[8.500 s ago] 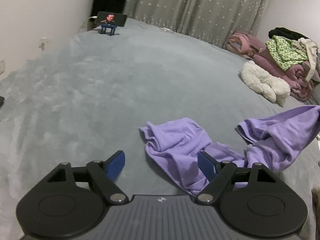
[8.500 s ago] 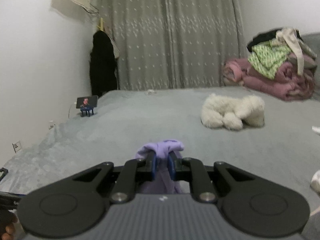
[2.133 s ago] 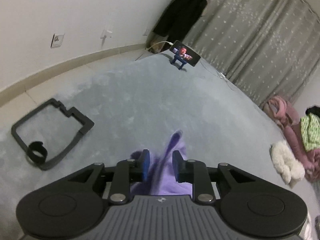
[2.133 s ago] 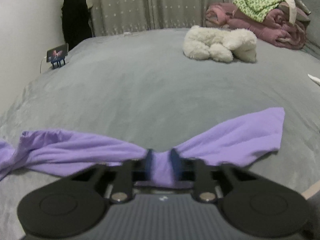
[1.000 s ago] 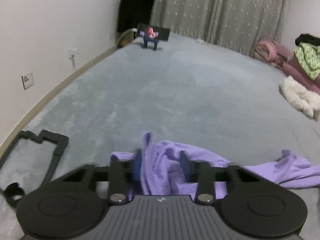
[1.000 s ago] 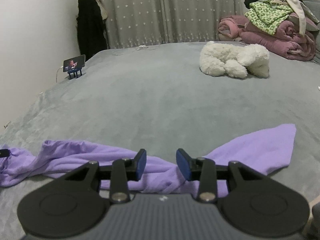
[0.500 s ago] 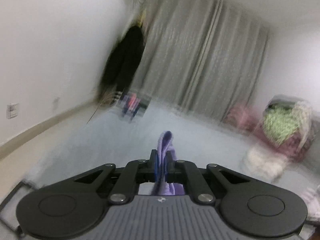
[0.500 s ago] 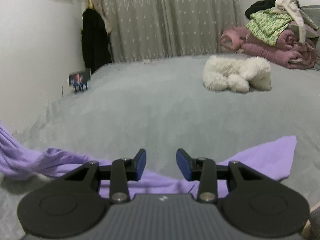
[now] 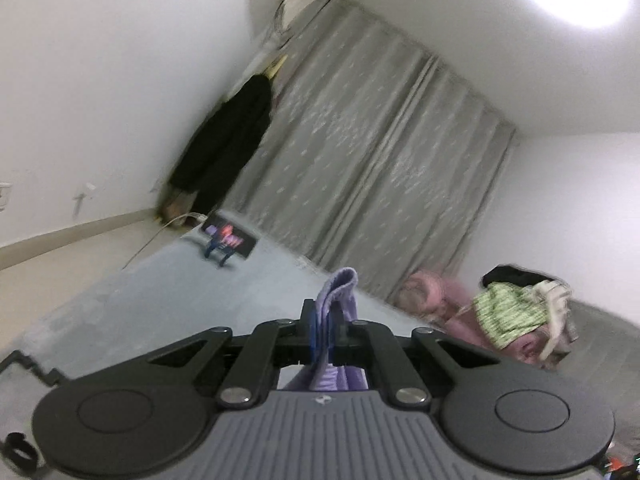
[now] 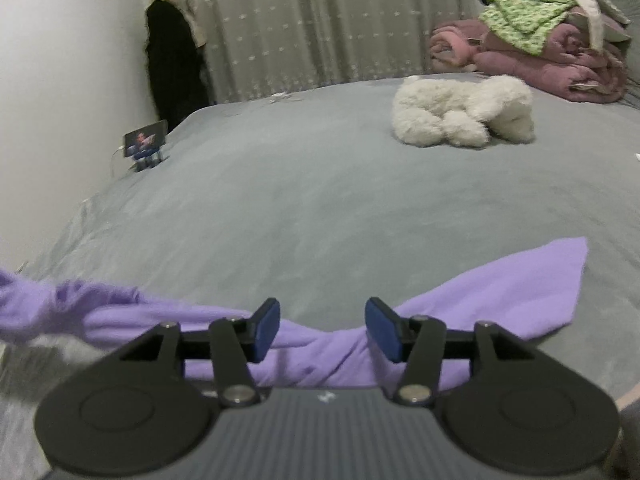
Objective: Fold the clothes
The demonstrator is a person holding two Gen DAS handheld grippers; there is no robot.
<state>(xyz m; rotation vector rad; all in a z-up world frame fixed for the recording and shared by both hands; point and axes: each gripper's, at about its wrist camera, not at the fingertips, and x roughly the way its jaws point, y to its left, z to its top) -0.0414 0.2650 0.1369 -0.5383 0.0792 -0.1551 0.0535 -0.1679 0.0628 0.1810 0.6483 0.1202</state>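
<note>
Surface: wide grey plush bed cover (image 10: 320,200), grey star-patterned curtain (image 10: 312,20) behind, white wall at left
Garment: one lilac soft-knit garment (image 10: 500,300), strung out in a long rumpled band across the near edge of the cover, not folded; its left end rises blurred out of the right wrist view
Left gripper: left gripper (image 9: 325,334) clenched on a bunched lilac edge that pokes up between its blue pads; camera tilted up toward wall and ceiling
Right gripper: right gripper (image 10: 322,330) with fingers spread apart, holding nothing, hovering just above the middle of the band
Change, past second: left fingers went from parted around the cloth to pinched on it and swung upward, lifting that end; right fingers let go about a second ago and have since parted further
Meaning: judged a re-grip, one end raised, the other side free to be taken, so the garment can be spread or doubled; no crease set
Count, garments in work: 1
Count, grippers: 2
Count, white fluffy plush toy (image 10: 460,112): 1
Count, heap of pink quilt with green-patterned clothes on top (image 10: 532,40): 1
Count, small phone on a blue stand (image 10: 145,140): 1
Count, black coat hanging in the corner (image 10: 172,64): 1
</note>
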